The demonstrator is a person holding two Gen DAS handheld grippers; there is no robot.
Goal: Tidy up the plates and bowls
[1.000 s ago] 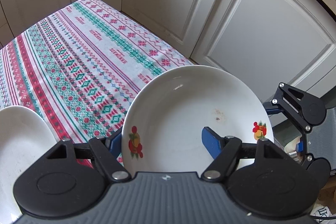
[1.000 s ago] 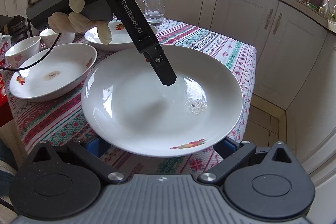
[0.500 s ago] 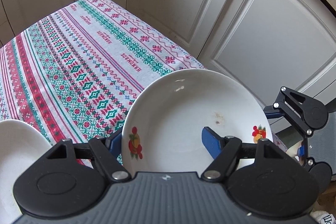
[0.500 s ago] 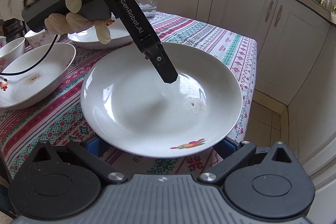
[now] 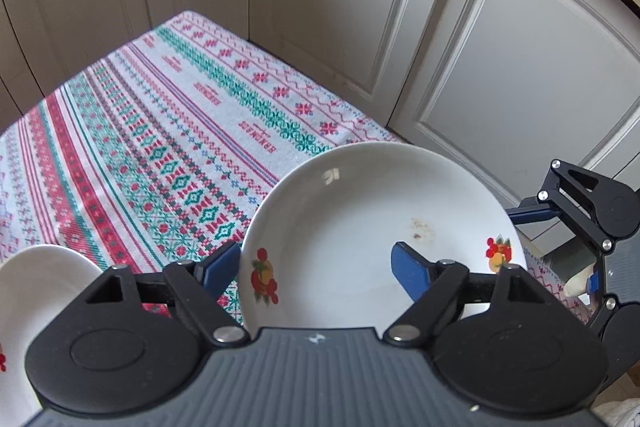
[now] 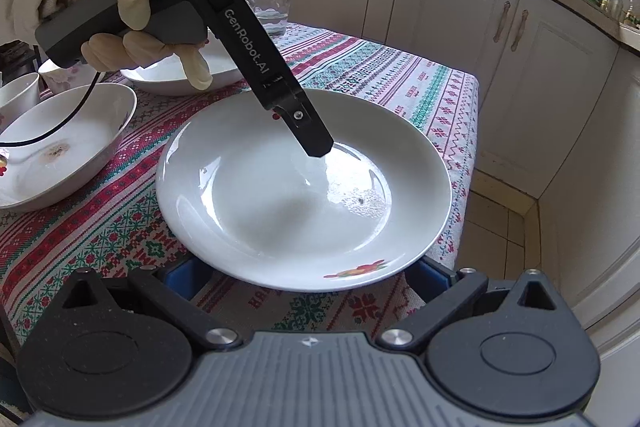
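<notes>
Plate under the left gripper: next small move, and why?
Probably finish opening the left gripper and lift it off the plate. Its jaws are opening with the rim between them, one finger inside the plate, and the plate seems to sit flat on the tablecloth. The right gripper is open at the near rim.

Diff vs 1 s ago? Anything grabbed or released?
The left tongs are opening, apparently letting go of the fruit-print plate; one finger is inside its rim, the other outside. The plate sits slightly lower in the left wrist view. Unchanged: right tongs open at the plate's near rim, bowl, glass mug.
</notes>
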